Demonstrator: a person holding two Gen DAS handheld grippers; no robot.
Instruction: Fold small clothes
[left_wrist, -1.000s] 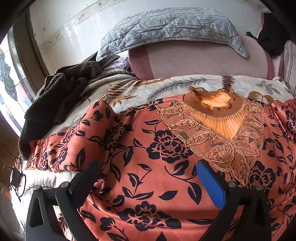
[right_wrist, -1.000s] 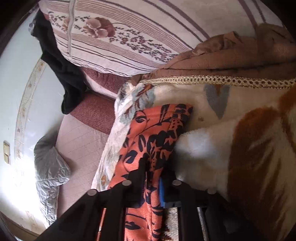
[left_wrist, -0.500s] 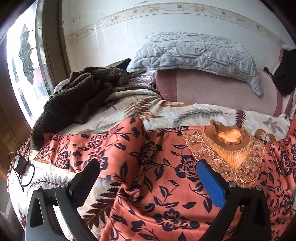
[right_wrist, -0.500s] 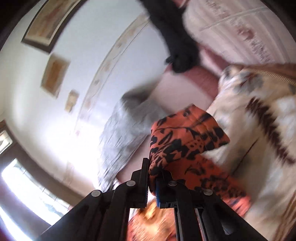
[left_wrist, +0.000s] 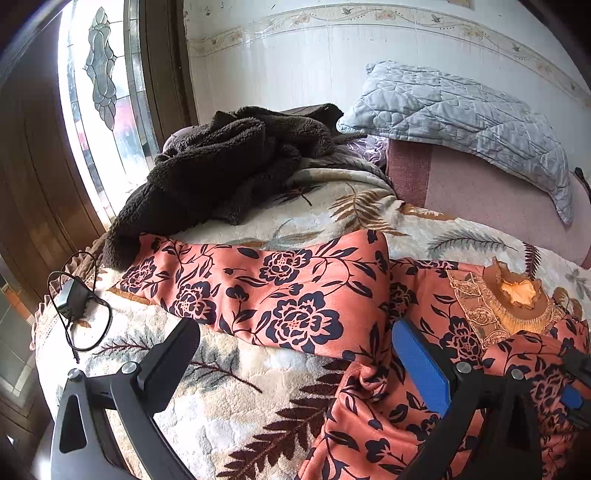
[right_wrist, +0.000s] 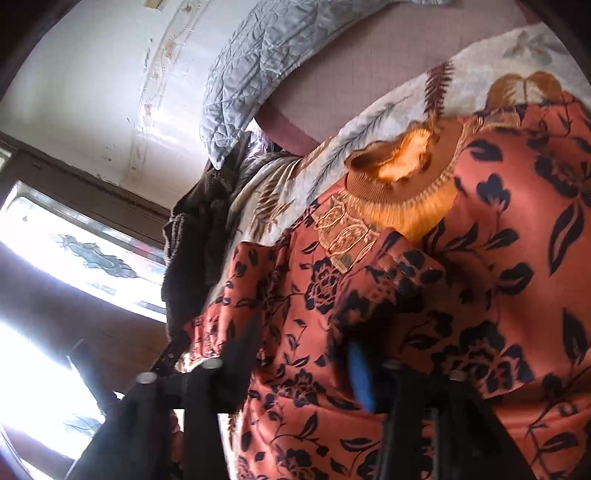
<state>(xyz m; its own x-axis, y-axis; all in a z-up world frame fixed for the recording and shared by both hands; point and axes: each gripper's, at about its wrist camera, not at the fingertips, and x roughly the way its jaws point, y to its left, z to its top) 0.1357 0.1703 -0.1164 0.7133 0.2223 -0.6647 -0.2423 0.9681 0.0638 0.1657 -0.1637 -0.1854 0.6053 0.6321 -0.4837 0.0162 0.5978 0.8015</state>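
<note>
Blurred, the right tool (right_wrist: 295, 365) is opening over the blouse (right_wrist: 498, 258); left tool (left_wrist: 295, 354) released.

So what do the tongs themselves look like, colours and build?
Both are black plastic two-finger tongs with silver bolt heads at the joints. The left tongs have one plain black finger and one with a flat blue pad; the right tongs, blurred, show the same blue pad.

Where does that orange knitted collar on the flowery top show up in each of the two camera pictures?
Left wrist view: the orange collar sits at the right edge, about mid-height.
Right wrist view: the collar is above centre, tilted.
Shared landmark: the grey quilted pillow against the wall behind it.
</note>
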